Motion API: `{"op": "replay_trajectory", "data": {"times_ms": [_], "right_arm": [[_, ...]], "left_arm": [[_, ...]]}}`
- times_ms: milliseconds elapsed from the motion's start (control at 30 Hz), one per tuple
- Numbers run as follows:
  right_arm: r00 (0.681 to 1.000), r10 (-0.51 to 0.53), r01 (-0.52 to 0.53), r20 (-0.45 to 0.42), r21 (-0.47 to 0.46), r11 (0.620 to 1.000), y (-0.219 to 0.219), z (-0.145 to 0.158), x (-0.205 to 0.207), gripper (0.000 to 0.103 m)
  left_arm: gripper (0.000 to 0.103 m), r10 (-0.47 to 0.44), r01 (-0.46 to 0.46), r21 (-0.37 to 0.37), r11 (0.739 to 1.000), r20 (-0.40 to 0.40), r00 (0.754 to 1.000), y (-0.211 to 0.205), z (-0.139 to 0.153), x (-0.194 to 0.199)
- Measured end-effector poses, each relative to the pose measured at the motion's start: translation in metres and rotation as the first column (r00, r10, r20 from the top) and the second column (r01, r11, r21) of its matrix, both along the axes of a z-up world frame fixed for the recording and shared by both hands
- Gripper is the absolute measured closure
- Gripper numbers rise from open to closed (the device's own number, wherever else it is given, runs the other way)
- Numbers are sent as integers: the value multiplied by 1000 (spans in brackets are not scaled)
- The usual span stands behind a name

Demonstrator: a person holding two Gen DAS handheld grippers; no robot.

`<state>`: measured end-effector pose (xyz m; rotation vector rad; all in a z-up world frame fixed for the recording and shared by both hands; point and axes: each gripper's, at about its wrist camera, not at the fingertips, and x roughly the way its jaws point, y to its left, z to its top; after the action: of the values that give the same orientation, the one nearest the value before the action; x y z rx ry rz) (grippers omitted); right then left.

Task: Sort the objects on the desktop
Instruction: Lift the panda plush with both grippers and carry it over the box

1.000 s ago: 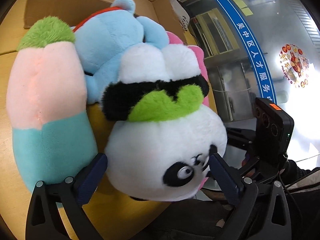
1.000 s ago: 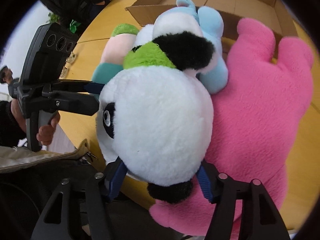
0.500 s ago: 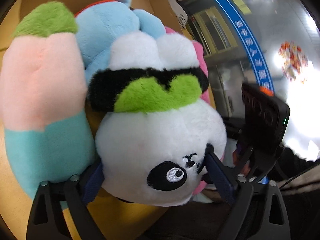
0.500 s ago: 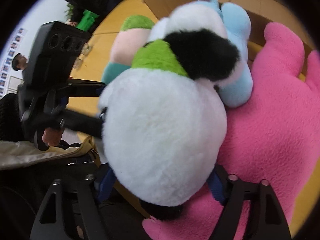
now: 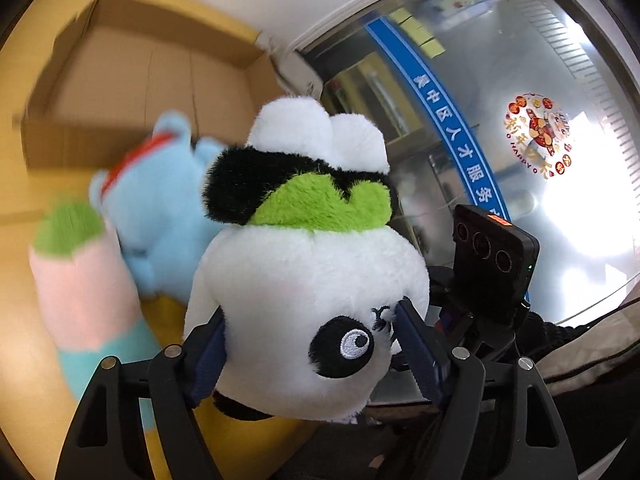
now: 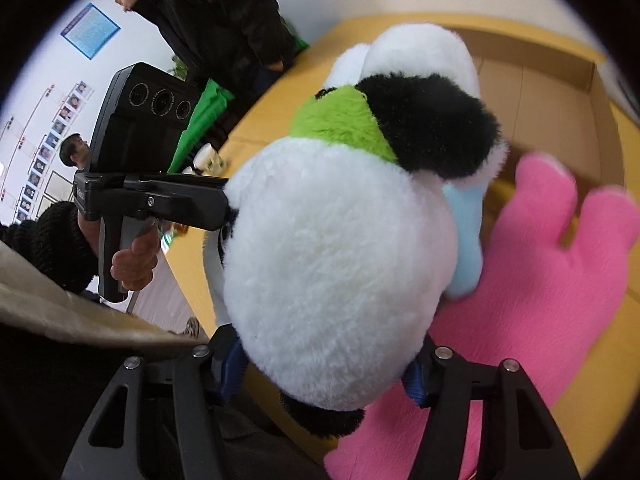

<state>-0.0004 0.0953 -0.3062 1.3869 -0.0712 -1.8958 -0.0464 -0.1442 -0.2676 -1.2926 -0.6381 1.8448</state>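
A plush panda with a green scarf hangs head-down, held by both grippers above the yellow table. My left gripper is shut on its head, pads pressed into the face. My right gripper is shut on the back of the panda's head. A blue plush and a pink-and-teal plush lie below on the table. A pink plush lies under the panda in the right wrist view.
An open cardboard box stands behind the toys; it also shows in the right wrist view. The yellow table edge is near. A glass wall is to the right. Two people stand beyond the table.
Both grippers have closed tighter on the panda's head and lifted it up off the other toys, which now lie lower and farther away. The box interior has come into view.
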Motion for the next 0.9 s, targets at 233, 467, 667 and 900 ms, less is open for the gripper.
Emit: {"op": "replay_trajectory", "data": {"times_ms": [233,467,667,900], "right_arm": [[997,37,-37,-61,-11,999,-14,16,-66,42],[989,89,-93,-117,-32,995,-45,24,-165,42],[987,114,-124,-117,-81,989,-66,15,-265,42],[988,152,-149,17,-102,984,-86,-52,-335,43]], "left_arm": [[22,-1,-6,-89,996,-78,997,0,25,-70],[21,53,-70,-133,989,-127,991,-37,28,-168],[21,84,-105,-153,983,-140,987,-73,17,-255],[23,105,-105,-181,978,-9,994,-79,-53,-322]]}}
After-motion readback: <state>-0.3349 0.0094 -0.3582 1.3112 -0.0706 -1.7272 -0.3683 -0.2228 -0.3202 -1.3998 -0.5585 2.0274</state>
